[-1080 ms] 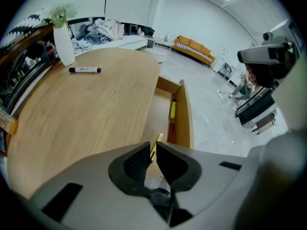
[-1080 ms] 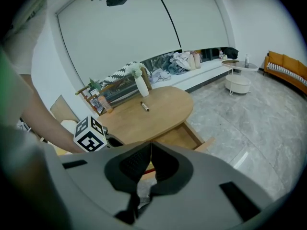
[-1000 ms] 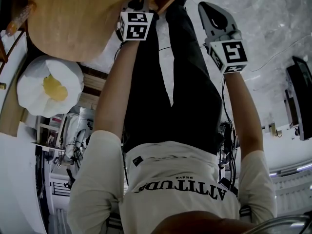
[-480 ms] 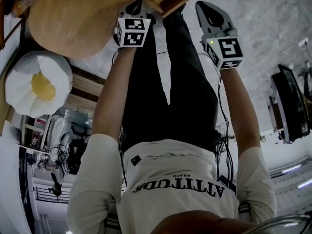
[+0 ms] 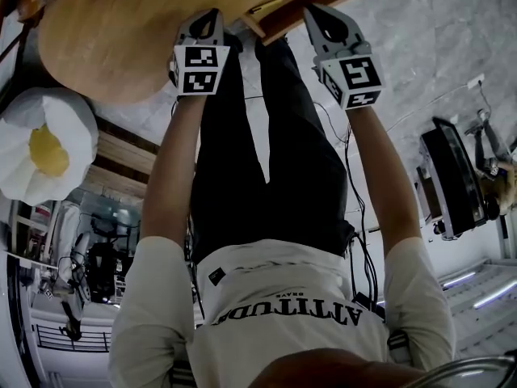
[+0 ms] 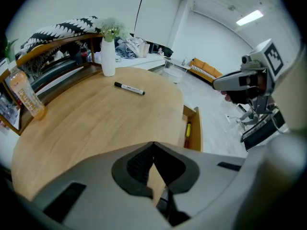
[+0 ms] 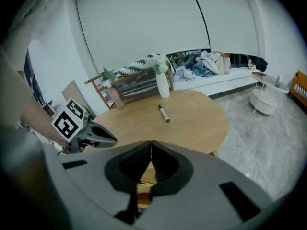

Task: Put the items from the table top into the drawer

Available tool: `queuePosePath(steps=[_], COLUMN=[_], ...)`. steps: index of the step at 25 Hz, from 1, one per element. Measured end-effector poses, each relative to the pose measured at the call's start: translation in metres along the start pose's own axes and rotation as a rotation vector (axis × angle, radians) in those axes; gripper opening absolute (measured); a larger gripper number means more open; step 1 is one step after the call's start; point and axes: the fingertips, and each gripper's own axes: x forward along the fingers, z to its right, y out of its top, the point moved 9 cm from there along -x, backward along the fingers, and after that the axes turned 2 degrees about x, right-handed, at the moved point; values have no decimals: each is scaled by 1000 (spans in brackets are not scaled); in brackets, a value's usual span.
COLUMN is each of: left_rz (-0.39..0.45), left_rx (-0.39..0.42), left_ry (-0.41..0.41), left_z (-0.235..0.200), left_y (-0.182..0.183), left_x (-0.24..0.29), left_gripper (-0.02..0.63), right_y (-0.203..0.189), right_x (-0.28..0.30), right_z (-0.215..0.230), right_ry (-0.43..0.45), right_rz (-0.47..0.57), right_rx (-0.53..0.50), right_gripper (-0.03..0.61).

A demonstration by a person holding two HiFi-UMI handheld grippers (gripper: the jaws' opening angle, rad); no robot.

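A black marker [image 6: 129, 88] lies on the round wooden table [image 6: 86, 123], past its middle. The open drawer [image 6: 196, 128] juts from the table's near right edge with a yellow item [image 6: 188, 128] inside. My left gripper [image 6: 153, 143] hangs over the table's near part. Its jaws have just been closing and now meet with nothing between them. My right gripper [image 7: 151, 142] is shut and empty above the drawer [image 7: 144, 190]. From it I see the marker [image 7: 164, 113] farther off. In the head view the left gripper [image 5: 212, 13] and right gripper [image 5: 311, 10] flank the drawer [image 5: 279, 24].
A white vase [image 6: 108, 56] with flowers stands at the table's far edge, and an orange drink bottle [image 6: 26, 97] at its left edge. Shelving with clutter runs behind the table. The person's legs [image 5: 266, 160] stand by the drawer, with cables on the grey floor.
In the head view both grippers have shifted left. The left one has come away from the drawer's corner onto the table top; the right one has drawn close to the drawer.
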Motion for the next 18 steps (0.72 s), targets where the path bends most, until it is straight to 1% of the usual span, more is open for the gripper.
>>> queuePosePath(steps=[8,13,18], left_rz=[77,101,124], left_rx=[-65,-97,-108], left_ry=[6,-10,-12], left_z=[-28,-43,-58], left_y=[8,13,20], left_x=[-14,-21,-24], left_gripper=[21,20,20], right_y=[26,39,58], right_x=[35,62,90], right_z=[14,19,26], right_ry=[11,21,40], right_rz=[-11,-34,-45], right_rx=[-49,-93,-133], right_gripper=[20,20,21])
